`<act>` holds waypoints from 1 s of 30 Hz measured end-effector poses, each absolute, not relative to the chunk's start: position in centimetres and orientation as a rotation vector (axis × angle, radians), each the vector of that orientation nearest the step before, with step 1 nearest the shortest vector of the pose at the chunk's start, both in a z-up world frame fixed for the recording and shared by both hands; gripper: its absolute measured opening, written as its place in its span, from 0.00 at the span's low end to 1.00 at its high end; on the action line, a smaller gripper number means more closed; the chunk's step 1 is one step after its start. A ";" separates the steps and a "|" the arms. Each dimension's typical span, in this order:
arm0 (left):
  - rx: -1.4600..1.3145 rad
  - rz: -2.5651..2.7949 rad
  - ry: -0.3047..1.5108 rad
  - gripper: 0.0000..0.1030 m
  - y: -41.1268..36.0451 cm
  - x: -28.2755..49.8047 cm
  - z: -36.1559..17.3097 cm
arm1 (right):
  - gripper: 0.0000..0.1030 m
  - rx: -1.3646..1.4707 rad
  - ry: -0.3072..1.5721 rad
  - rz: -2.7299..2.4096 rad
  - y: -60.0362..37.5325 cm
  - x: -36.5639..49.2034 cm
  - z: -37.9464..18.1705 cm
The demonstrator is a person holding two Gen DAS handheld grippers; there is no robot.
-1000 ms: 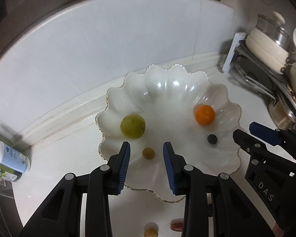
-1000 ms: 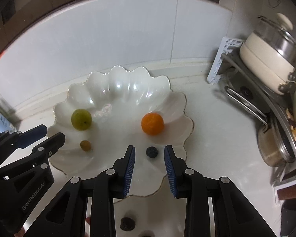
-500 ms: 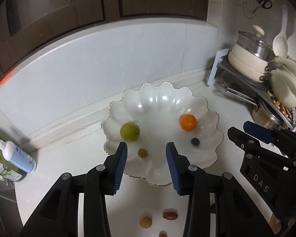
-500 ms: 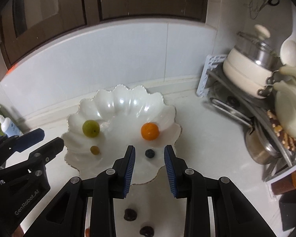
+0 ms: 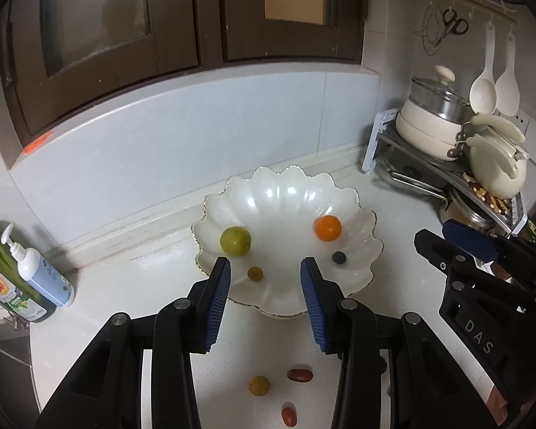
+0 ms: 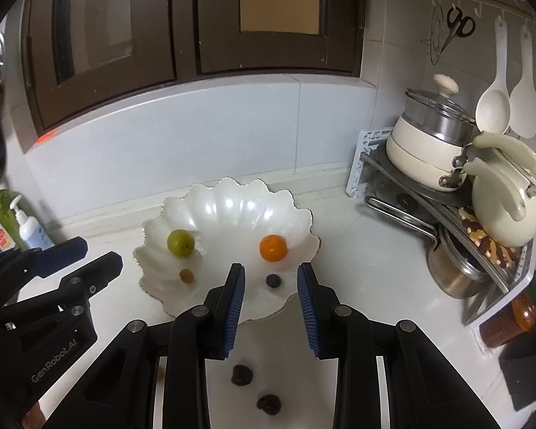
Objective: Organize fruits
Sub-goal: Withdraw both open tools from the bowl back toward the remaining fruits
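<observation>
A: Two grippers, the left gripper (image 5: 266,298) and the right gripper (image 6: 271,302), hang with jaws apart and empty.

B: Nearest, five small fruits (image 5: 259,385) lie on the counter (image 5: 124,286). Farther, four fruits (image 5: 327,227) rest in one white bowl (image 5: 285,193).

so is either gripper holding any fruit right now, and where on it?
Nothing is held. Left gripper and right gripper both show an empty gap between their blue pads; the fruit sits in the scalloped bowl or on the counter.
</observation>
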State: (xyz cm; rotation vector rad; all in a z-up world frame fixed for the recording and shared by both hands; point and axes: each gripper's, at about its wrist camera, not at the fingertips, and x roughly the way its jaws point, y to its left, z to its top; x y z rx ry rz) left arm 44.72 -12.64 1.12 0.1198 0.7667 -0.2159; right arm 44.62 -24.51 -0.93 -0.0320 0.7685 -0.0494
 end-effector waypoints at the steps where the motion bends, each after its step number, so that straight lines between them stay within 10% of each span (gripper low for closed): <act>1: 0.117 -0.218 0.756 0.39 -12.6 44.3 1.3 | 0.31 -0.033 0.764 -0.049 -24.5 44.3 -0.8; 30: 0.106 -0.223 0.610 0.41 -10.7 35.4 2.9 | 0.31 -0.015 0.652 -0.064 -23.4 36.0 1.0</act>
